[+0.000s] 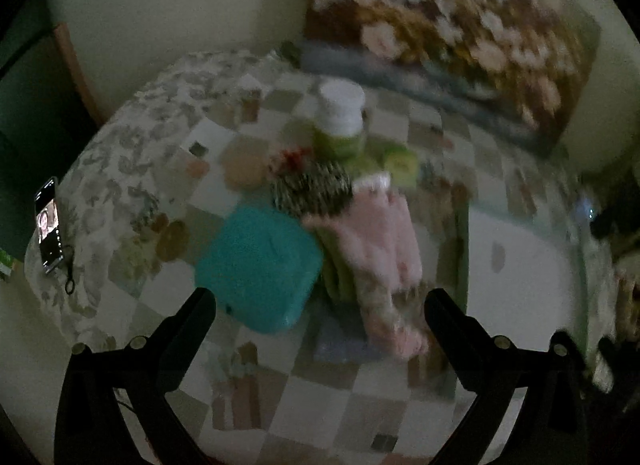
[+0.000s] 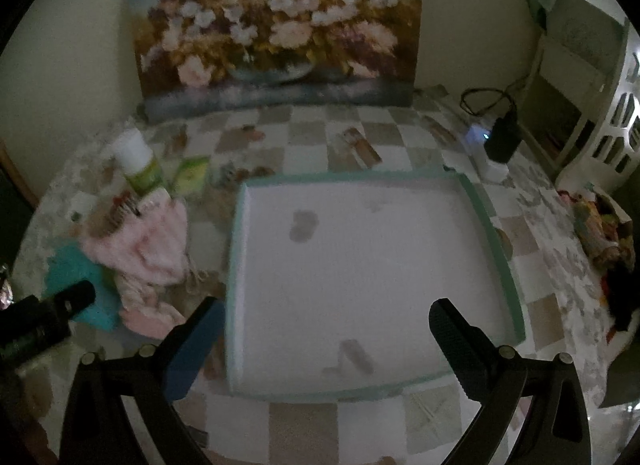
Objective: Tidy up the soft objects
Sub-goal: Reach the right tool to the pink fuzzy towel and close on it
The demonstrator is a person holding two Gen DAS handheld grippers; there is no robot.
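- both sets of fingers stand spread wide with nothing between them: the left gripper (image 1: 320,307) hangs at the bottom of its frame, the right gripper (image 2: 326,317) likewise in its own view.
- just beyond the left gripper's fingers, at frame centre, lies the heap of soft things: a teal cloth (image 1: 258,267) nearest the left finger, a pink fluffy cloth (image 1: 380,241) towards the right finger, and a zebra-striped piece (image 1: 312,189) behind them, touching both.
- my reading is that the left gripper is held open over this heap because a first pick is about to be made; the teal cloth looks the easiest, lying flat and on top at its edge.
- between and beyond the right gripper's fingers sits a shallow white tray (image 2: 500,249) with a green rim, holding nothing; it is likely the place meant for the soft things, which would explain the right gripper waiting over it.
- in the right wrist view the heap is at the left of the frame, just beside the tray's left wall, so the carry is short.
- farther out, upper centre in the left view, a white-capped bottle (image 1: 340,121) stands behind the heap, and a floral painting (image 2: 276,25) leans on the wall.
- at the far left edge a phone (image 1: 50,225) lies on the checked tablecloth (image 1: 312,417), well apart from the work.
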